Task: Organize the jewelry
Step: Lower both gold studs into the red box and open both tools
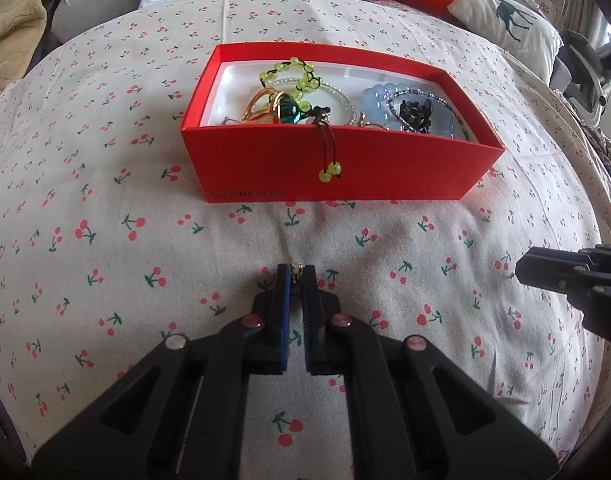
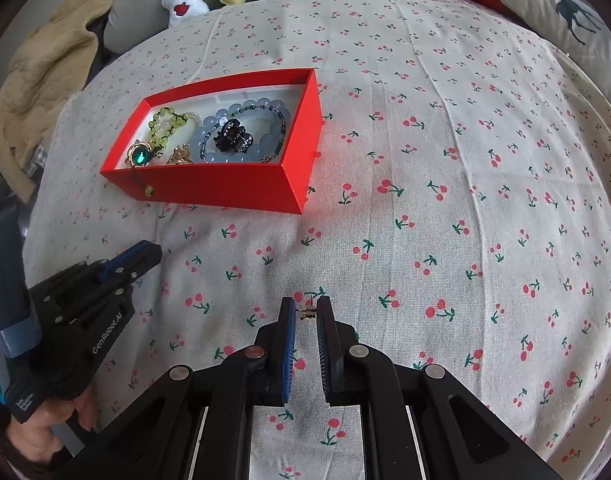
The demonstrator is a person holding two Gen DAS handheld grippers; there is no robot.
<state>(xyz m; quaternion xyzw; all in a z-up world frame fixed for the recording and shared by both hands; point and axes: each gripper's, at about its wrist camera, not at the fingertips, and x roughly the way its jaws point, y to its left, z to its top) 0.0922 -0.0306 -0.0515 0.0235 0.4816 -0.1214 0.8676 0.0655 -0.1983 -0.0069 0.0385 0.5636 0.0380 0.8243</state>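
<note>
- The left hand-held gripper [image 1: 296, 276] has its black arms and ribbed blue pads pinched nearly together on a small gold-and-dark beaded jewelry piece [image 1: 296, 274] right at the tips, just above the bed.
- The right hand-held gripper [image 2: 306, 312] is narrowed down too, with a tiny gold-toned trinket [image 2: 306, 313] sitting between its tips; can't really tell if the pads are actually squeezing it.
- The rectangular red cardboard box [image 1: 337, 168] with a white liner sits on the cherry-print cotton bedsheet [image 1: 105, 240], off beyond both grippers.
- Inside the box: a chunky pale-blue glassy bead bracelet [image 2: 225, 136], a black toothed hair claw [image 2: 232, 136], a yellow-green bead string [image 1: 301, 76] whose cord end dangles over the front wall, and a gold-rimmed oval green gem brooch [image 2: 138, 156].
</note>
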